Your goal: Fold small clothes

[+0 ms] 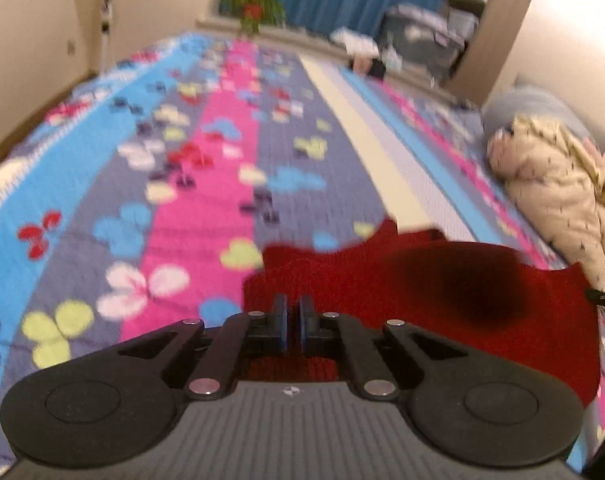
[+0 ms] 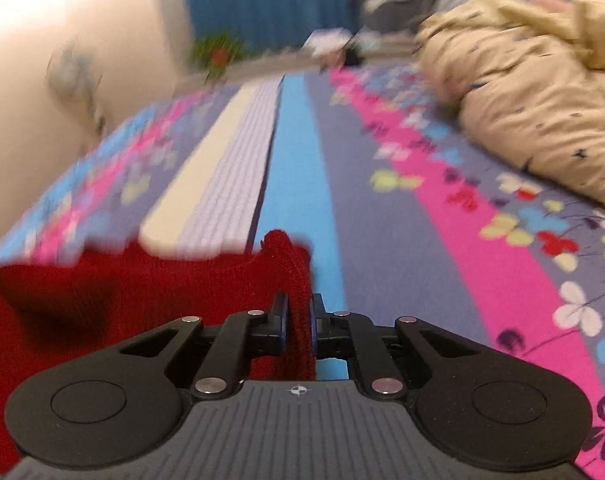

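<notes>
A red knitted garment (image 1: pixel 402 292) is seen spread low over the patterned bedspread (image 1: pixel 206 168), gripped at two places, and no fold is yet visible in it. In the right wrist view the right gripper (image 2: pixel 299 320) is clamped on a bunched ridge of the red knit, the fabric squeezed into a thick ribbed roll between the blue-edged pads. In the left wrist view the left gripper (image 1: pixel 293 316) is drawn nearly together over the garment's near edge; only a thin slit is left between the pads, and whether cloth is truly pinched there cannot be told, though red knit shows just below and beyond them. The task is judged to be at its opening: the garment is taken up and looks stretched between the two hands, but flattening, folding and setting down are all left to be done. The knit looks soft, thick and loosely ribbed, with a wavy far edge. A cream printed garment (image 2: pixel 534 92) lies crumpled well apart, apparently waiting.
</notes>
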`<state>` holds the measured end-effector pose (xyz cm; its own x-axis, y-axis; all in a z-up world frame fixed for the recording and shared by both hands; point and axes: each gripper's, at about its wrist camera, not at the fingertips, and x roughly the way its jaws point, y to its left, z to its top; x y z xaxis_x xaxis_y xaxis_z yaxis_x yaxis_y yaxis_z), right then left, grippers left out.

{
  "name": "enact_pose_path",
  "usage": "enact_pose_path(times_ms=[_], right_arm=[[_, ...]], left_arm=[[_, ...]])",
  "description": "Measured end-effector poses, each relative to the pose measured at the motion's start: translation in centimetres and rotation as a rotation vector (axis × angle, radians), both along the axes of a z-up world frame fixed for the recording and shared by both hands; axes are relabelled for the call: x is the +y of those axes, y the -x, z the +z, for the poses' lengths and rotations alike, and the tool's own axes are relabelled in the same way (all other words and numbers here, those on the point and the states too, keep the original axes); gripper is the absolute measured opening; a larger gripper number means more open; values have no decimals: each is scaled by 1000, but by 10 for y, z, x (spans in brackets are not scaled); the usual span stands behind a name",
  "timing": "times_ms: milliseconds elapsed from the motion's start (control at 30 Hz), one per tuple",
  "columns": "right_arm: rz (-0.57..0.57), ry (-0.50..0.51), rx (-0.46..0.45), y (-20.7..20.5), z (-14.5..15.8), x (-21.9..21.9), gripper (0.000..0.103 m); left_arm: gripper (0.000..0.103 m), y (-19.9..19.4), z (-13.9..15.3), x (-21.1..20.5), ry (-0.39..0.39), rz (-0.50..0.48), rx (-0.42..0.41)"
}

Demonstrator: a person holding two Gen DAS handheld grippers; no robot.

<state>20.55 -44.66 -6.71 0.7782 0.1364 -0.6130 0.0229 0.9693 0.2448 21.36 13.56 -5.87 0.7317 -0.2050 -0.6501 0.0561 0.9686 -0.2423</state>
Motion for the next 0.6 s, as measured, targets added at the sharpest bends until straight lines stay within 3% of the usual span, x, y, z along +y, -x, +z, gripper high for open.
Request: enact_pose_path(times_ms=[67, 100, 200, 267, 333, 400, 433, 467, 500, 600], right_arm=[[-43, -58, -66, 3, 9, -11, 9], [-58, -56, -95, 5, 12, -12, 9], [-86, 5, -146, 0, 15, -3, 9], [-91, -7, -148, -9, 12, -2, 9], [-83, -13, -72, -22, 1, -2, 10], [-93, -13, 75, -38, -19, -3, 11], [-110, -23, 154, -45, -29, -5, 16], [-124, -53, 193, -49, -35, -9, 16], [-137, -97, 201, -50, -37, -14, 17], [-146, -111, 194, -52, -38, -19, 32]], left_arm=[[5, 0, 6, 1, -8, 32, -47], [0, 0, 10, 2, -8, 49, -76], [0, 0, 23, 13, -28, 170, -174], [0, -6, 21, 28, 22, 227, -151], [0, -21, 7, 39, 135, 184, -23], [15, -34, -11, 42, 235, 134, 113], [23, -38, -18, 40, 245, 109, 154], [40, -42, -22, 36, 231, 87, 169], [49, -45, -23, 32, 204, 75, 169], [54, -57, -31, 24, 166, 57, 189]])
